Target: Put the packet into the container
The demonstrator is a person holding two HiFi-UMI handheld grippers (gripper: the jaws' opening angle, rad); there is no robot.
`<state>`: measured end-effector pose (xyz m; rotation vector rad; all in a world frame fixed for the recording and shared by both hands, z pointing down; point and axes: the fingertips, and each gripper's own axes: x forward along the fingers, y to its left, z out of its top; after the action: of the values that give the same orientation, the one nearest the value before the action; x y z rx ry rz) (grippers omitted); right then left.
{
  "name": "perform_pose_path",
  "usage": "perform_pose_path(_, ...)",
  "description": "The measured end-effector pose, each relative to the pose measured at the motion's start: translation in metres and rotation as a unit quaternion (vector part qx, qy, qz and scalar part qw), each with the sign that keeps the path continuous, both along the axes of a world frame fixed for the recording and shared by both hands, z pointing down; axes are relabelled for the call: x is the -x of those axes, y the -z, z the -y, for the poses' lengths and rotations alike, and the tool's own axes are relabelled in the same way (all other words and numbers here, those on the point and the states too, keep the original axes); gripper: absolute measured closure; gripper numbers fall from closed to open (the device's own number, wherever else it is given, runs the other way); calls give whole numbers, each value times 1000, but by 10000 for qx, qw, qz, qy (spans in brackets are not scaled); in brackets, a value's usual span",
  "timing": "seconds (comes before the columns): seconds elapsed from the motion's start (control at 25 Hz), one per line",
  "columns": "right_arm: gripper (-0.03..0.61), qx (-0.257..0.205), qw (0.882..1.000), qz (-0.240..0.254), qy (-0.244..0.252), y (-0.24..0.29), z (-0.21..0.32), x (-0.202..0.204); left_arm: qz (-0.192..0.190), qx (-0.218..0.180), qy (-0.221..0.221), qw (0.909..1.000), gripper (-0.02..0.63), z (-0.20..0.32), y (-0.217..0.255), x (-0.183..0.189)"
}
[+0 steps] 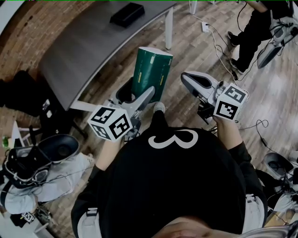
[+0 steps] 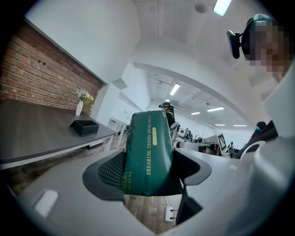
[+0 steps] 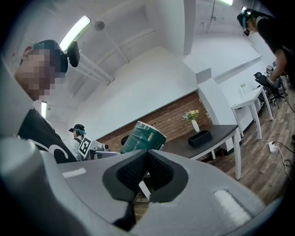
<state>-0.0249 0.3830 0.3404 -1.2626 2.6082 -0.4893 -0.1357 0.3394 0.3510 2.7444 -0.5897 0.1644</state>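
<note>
Looking steeply down in the head view, the left gripper has its jaws pressed onto the lower end of a dark green packet, which stands nearly upright above the wooden plank floor. The packet is a soft rectangular pouch with a glossy skin and a pale top edge. The right gripper hangs beside it, apart from it, with smooth grey jaws. Beyond them is a curved matte grey table, and at its far end sits a black rectangular container, well apart from the packet.

In the left gripper view, the left gripper clamps the packet between its dark, dimpled pads. The packet tilts slightly and fills the gap between them. Pale lettering runs lengthwise along its wrinkled green face, beside a small yellowish label. To the left, the open-topped container rests on the table near a white vase of flowers, in front of a rough brick wall.

In the right gripper view, the right gripper has its textured black pads touching each other and holds nothing. The packet shows above them, tilted, with its pale end uppermost. The container sits on the table to the right.
</note>
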Motion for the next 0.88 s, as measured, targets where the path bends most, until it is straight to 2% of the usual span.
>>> perform_pose_path(0.32, 577, 197, 9996, 120, -145, 14, 94, -32, 118, 208, -116, 9996, 259, 98, 11, -29)
perform_pose_path(0.68, 577, 349, 9988, 139, -307, 24, 235, -52, 97, 308, -297, 9990, 259, 244, 22, -54)
perform_pose_path(0.88, 577, 394, 9986, 158, -328, 33, 301, -59, 95, 293, -316, 9990, 259, 308, 34, -62)
